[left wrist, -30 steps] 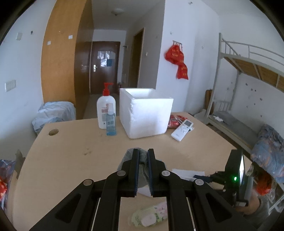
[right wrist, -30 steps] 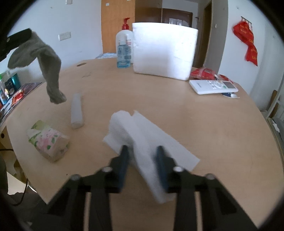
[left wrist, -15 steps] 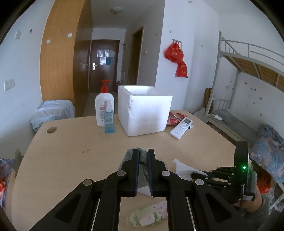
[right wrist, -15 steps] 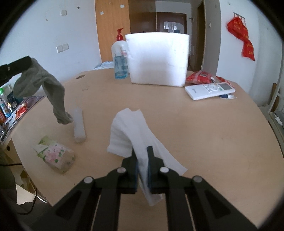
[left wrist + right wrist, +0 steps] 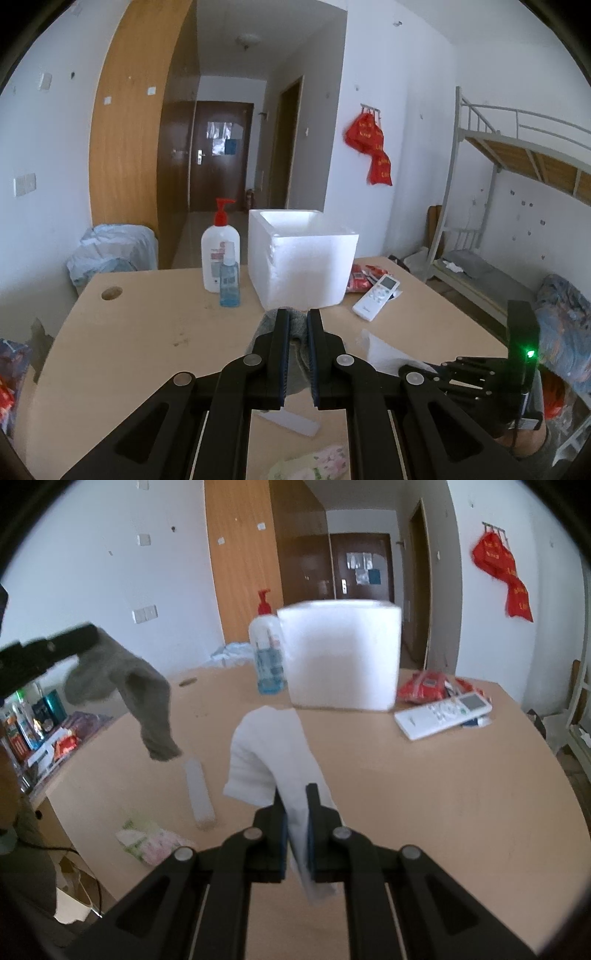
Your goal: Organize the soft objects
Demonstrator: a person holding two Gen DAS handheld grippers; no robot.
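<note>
While both claws carry cloth, step in hand looks like ferrying to white foam box (image 5: 341, 653) at far side of light wood surface (image 5: 443, 794).
Right claw (image 5: 295, 808) clamped shut on white folded cloth (image 5: 271, 753), cloth clear of surface, tail dangling below jaws.
Left claw (image 5: 295, 345) pinched nearly closed on grey sock (image 5: 125, 679), sock hanging free.
Advice: keep both pinches firm, raise trailing ends above box rim, avoid blue spray bottle (image 5: 229, 275) beside box, release only once over opening.
White rolled cloth (image 5: 199, 794), floral tissue pack (image 5: 151, 843) left on surface.
</note>
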